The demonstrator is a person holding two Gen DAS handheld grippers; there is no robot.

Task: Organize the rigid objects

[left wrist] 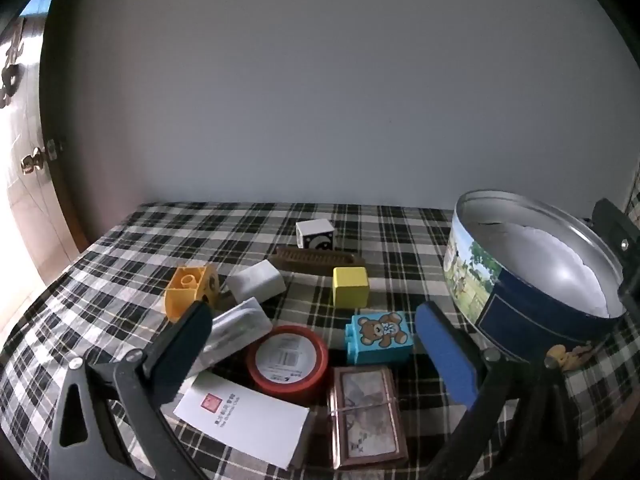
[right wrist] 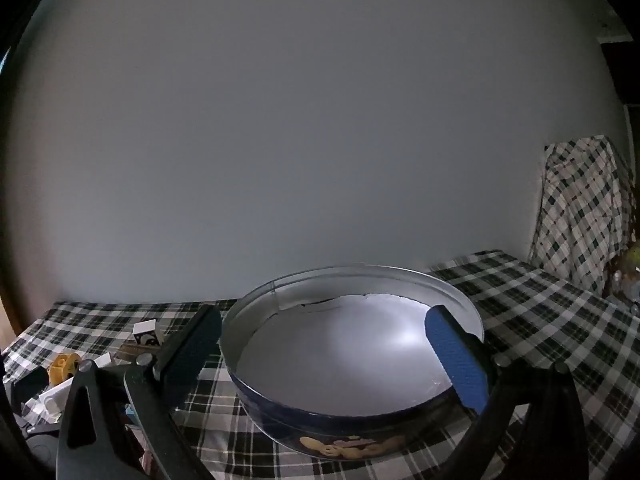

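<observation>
On a table under a black-and-white plaid cloth (left wrist: 120, 248), against a plain pale wall (left wrist: 320, 100), a loose group of small rigid items lies to the left of a round blue biscuit tin (left wrist: 532, 280). The tin stands upright with no lid on it, showing only a pale liner inside. Items in the group: a yellow cube (left wrist: 351, 292); a light-blue toy brick printed with a bear (left wrist: 379, 337), just in front of the cube; a roll of red tape (left wrist: 287, 362) lying flat; a brown-framed picture (left wrist: 366, 416) flat at the near edge, just right of a white card (left wrist: 244, 420); a white rectangular block (left wrist: 256, 286); a clear plastic case (left wrist: 236, 330) partly behind the near finger; an orange-yellow toy brick (left wrist: 192, 292) on its side; a long brown comb-like piece (left wrist: 316, 260); and a white cube with a black marking (left wrist: 315, 233) farthest back. The left gripper (left wrist: 314, 354) hangs over the near items with its fingers spread wide, holding nothing; the tape roll and bear brick show between them. The right gripper (right wrist: 326, 354) is likewise spread wide and holds nothing, one finger left of the tin, the blue-padded finger over its right rim; whether it touches the rim I cannot tell. More plaid cloth (right wrist: 580, 208) drapes something at far right.
</observation>
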